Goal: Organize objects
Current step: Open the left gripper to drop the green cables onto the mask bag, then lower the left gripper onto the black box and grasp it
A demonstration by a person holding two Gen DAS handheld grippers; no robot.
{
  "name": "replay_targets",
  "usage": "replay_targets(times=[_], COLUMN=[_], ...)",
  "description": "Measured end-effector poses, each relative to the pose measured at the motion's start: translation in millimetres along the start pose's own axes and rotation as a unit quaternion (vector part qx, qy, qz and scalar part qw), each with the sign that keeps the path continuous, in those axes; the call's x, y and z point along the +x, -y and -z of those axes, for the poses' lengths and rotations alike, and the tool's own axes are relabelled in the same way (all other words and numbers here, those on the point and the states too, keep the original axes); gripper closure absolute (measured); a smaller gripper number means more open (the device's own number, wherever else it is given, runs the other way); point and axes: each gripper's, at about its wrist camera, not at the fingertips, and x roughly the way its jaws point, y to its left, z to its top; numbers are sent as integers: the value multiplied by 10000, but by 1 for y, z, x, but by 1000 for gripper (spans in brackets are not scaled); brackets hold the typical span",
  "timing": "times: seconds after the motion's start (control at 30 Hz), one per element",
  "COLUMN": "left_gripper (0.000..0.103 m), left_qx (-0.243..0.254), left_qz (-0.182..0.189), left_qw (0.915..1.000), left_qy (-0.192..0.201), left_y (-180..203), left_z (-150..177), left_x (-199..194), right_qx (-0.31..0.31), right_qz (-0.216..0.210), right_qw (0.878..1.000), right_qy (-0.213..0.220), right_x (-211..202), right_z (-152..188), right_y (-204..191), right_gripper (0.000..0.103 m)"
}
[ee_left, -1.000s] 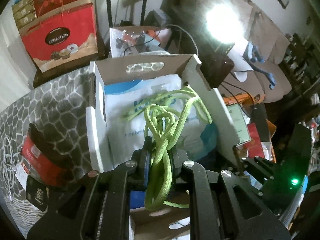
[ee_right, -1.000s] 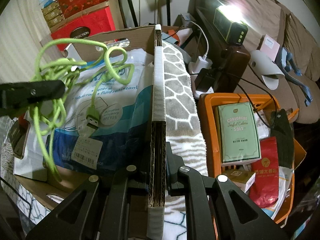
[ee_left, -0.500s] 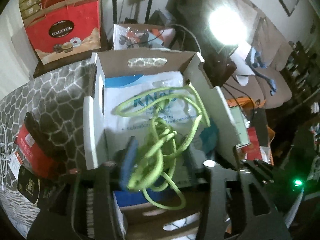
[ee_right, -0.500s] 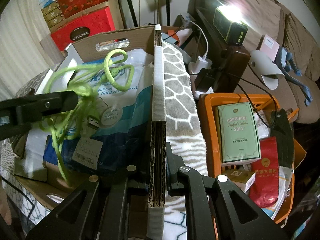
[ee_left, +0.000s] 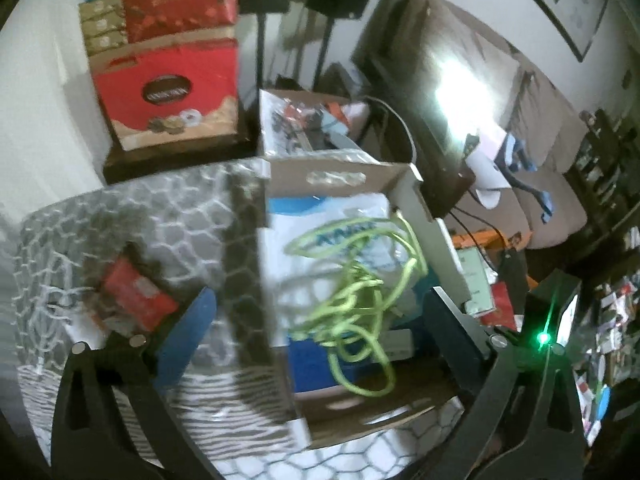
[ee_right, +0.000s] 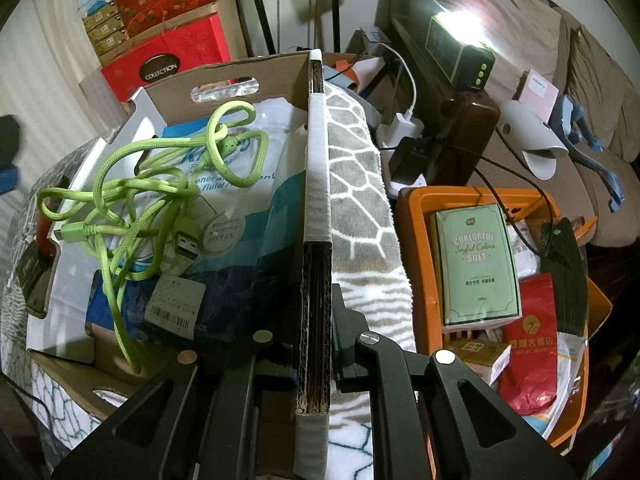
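Cable (ee_right: 132, 208) tangled; left view blurred.

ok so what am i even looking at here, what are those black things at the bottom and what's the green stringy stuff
Those black things are handheld tongs, one in each of a person's hands, each carrying a wide-angle camera that looks along its two fingers. One picture comes from the left tongs, the other from the right tongs. The left tongs are open and hold nothing. The right tongs are shut on the side wall of a cardboard box. The green stuff is a tangled cable lying loose in the box on a white and blue bag. An orange crate of packets sits to the right.
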Motion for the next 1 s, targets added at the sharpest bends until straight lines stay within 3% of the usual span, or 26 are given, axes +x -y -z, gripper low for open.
replay_targets(times=[0.27, 0.5, 0.63, 0.83, 1.0], left_gripper=[0, 0, 0, 0, 0], left_qx=[-139, -399, -406, -790, -719], left_qz=[-378, -680, -568, -516, -477], left_qw=[9986, 9966, 9974, 9955, 9961], left_qy=[352, 232, 185, -100, -171], left_y=[-63, -119, -143, -174, -175], left_z=[5, 9, 16, 41, 61], left_x=[-41, -55, -53, -28, -14], right_qx=[-3, -8, 4, -3, -5], right_qz=[4, 4, 4, 8, 7], right_qw=[10000, 10000, 10000, 10000, 10000], right_qy=[-1, -3, 2, 2, 1], right_x=[0, 0, -1, -1, -1], right_z=[0, 0, 0, 0, 0], right_y=[0, 0, 1, 0, 0], right_gripper=[93, 93, 93, 93, 93])
